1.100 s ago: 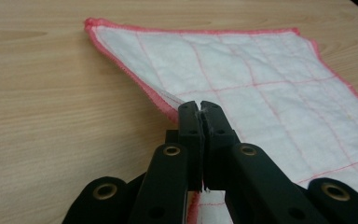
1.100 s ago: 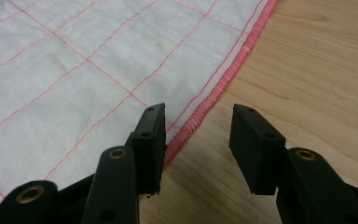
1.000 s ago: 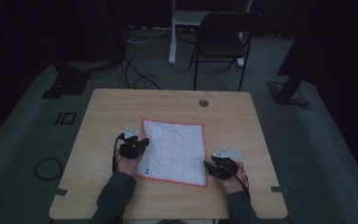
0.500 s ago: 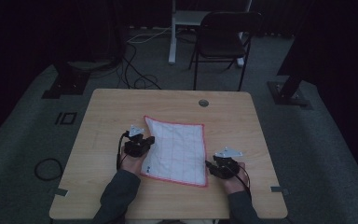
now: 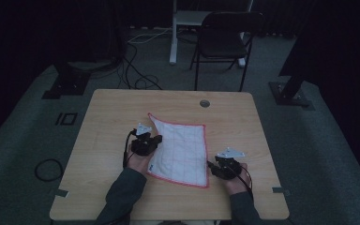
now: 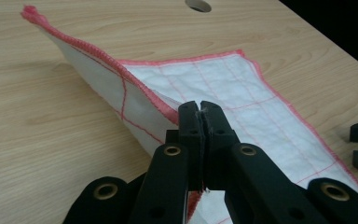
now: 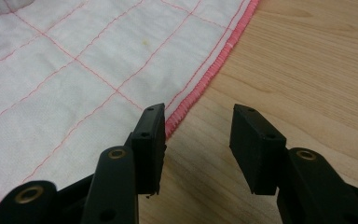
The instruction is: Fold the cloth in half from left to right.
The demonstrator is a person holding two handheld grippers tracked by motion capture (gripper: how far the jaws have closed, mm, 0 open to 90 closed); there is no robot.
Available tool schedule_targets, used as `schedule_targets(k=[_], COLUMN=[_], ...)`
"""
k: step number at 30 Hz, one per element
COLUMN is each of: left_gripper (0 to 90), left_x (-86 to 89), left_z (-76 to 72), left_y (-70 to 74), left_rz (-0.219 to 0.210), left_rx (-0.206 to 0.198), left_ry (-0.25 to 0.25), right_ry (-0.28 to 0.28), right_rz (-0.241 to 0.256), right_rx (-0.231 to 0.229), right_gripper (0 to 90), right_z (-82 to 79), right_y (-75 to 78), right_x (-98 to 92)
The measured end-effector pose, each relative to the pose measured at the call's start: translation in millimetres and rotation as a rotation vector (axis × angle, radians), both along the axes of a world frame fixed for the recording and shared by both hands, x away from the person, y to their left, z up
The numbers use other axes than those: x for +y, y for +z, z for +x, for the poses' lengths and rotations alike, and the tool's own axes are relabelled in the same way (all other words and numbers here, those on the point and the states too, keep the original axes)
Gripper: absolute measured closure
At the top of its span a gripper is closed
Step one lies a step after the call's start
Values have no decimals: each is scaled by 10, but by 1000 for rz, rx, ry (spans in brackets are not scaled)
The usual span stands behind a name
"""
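A fold is judged to be in hand: the left edge of the white cloth (image 5: 180, 150) has been pinched and raised off the wooden table (image 5: 108, 112) by the left gripper (image 6: 200, 106), whose jaws are pressed together on the red hem. The right gripper (image 7: 198, 122) is held with its jaws wide apart and nothing between them, poised just beside the cloth's right edge near the close corner — one jaw over the hem, the other over bare wood. For the next move, that edge would probably need to be pinched, or the lifted side carried across. The cloth is quilted white with a thin red grid and a red stitched border; it lies mid-table, mostly flat.
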State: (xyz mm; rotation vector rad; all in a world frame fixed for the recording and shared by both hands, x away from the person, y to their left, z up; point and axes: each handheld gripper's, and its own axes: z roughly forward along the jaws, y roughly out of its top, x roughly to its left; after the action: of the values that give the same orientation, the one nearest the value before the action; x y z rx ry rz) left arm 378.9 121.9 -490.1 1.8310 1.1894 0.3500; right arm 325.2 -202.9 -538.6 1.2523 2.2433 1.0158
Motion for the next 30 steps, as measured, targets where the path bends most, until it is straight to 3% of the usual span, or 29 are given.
schedule_targets(k=[30], left_gripper=[891], left_x=[-438], left_z=[10], left_y=[87], left_rz=[3], left_rx=[-6], left_ry=[-116], right_ry=[-12], right_rz=[5], right_rx=[1], right_gripper=[555], right_z=[7], right_y=[-4], right_x=[-36])
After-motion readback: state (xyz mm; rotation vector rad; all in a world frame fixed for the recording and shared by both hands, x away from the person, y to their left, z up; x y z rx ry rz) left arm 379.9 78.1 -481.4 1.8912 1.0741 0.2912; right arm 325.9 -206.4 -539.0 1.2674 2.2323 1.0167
